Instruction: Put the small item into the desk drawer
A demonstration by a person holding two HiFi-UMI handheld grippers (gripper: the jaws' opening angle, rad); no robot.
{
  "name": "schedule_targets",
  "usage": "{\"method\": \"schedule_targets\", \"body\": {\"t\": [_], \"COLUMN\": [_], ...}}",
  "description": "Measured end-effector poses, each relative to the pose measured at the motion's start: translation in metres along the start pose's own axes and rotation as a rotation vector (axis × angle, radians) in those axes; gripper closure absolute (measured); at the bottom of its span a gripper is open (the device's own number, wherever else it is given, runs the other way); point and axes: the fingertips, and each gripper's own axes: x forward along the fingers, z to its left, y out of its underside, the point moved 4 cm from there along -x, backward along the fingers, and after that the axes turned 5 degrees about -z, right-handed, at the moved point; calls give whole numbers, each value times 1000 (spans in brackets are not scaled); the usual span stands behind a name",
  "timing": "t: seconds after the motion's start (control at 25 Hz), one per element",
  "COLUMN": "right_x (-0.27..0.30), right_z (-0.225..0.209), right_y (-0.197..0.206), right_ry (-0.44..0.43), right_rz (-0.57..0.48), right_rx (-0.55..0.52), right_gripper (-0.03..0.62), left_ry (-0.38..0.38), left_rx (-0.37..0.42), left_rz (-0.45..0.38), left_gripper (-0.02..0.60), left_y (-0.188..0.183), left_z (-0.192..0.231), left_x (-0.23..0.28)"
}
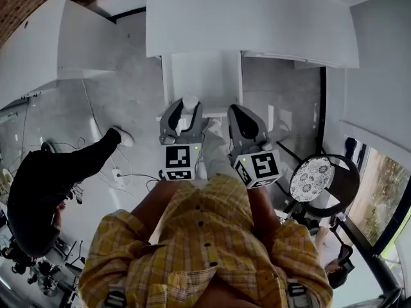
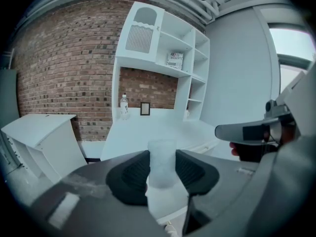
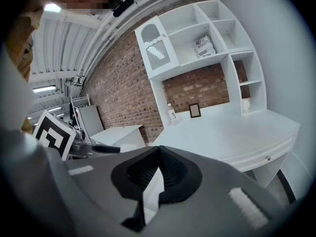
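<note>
Left gripper (image 2: 162, 174) is clamped on the upright translucent item (image 2: 161, 154); right gripper (image 3: 158, 158) is closed together, empty. The desk drawer (image 3: 265, 158), apparently closed, is seen ahead, lower right of frame.

White desk (image 3: 237, 137) (yellow plaid shirt (image 1: 212, 236))

The small item (image 2: 162, 163) looks frosted plastic, desk (image 2: 140, 132) smooth matt white, wall (image 2: 59, 68) rough brick.
</note>
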Motion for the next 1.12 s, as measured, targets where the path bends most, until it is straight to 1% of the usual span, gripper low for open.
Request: {"method": "schedule_targets", "body": {"t": [0.36, 0.52, 0.64, 0.96, 1.12], "right_x": [29, 33, 40, 55, 63], "right_z": [-26, -34, -40, -57, -61], "right_y": [28, 38, 45, 60, 69], "right_ry": [9, 9, 8, 15, 19], "right_rz": [61, 94, 92, 130, 149], "right_rx": [35, 46, 51, 64, 81], "right_gripper": [595, 595, 595, 595, 595], "left_ry": [-3, -12, -12, -5, -10], "left_rx": [-68, -79, -89, -103, -136], "left_rz": [91, 112, 136, 248, 292], "left_gripper": [414, 414, 414, 413, 413], "left_y": [33, 43, 56, 93, 114], "left_z": [16, 18, 22, 24, 30], "left_x": [52, 68, 84, 131, 148]}}
